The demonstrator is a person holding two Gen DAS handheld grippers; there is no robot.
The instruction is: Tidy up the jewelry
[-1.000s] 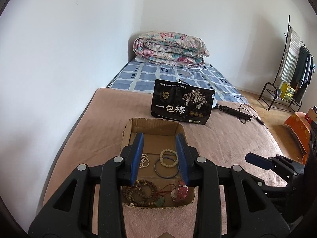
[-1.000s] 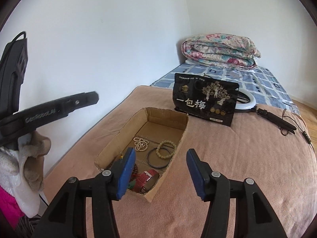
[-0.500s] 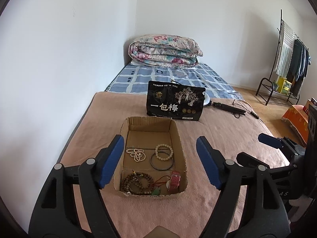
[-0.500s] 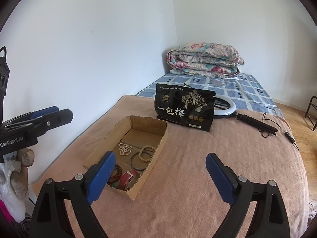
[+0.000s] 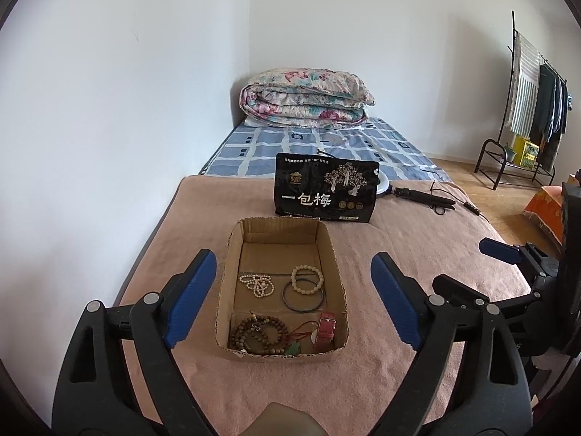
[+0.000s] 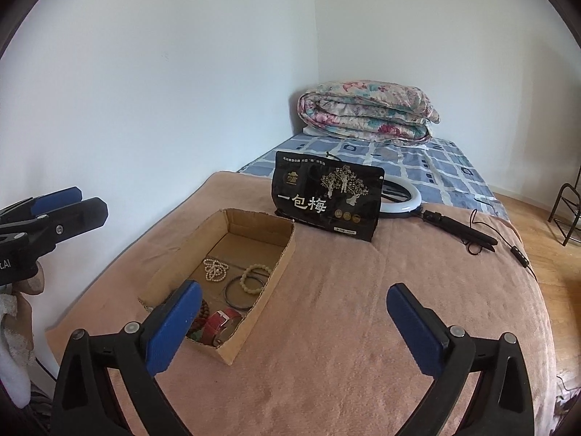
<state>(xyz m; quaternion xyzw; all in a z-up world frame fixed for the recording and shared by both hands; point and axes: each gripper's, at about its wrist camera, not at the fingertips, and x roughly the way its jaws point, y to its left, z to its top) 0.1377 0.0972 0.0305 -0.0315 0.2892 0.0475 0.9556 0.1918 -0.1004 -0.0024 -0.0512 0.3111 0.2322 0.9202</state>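
Observation:
An open cardboard box [image 5: 334, 250] sits on the pink blanket and also shows in the right wrist view [image 6: 283, 254]. It holds a white pearl necklace [image 5: 256, 285], a pale bead bracelet [image 5: 307, 279], a dark bangle [image 5: 303, 299], a brown bead strand [image 5: 259, 334], a green pendant [image 5: 295, 348] and a red watch [image 5: 325, 330]. My left gripper [image 5: 293, 298] is wide open and empty, above the box's near end. My right gripper [image 6: 292, 321] is wide open and empty, to the right of the box.
A black snack bag [image 5: 326, 192] stands behind the box. A ring light with handle and cable [image 6: 435, 214] lies to its right. A folded floral quilt [image 5: 305, 100] lies on the checked sheet. A clothes rack [image 5: 526, 109] stands at the far right.
Both grippers opened from narrow to wide and drew back and up from the box. The box now looks smaller and farther.

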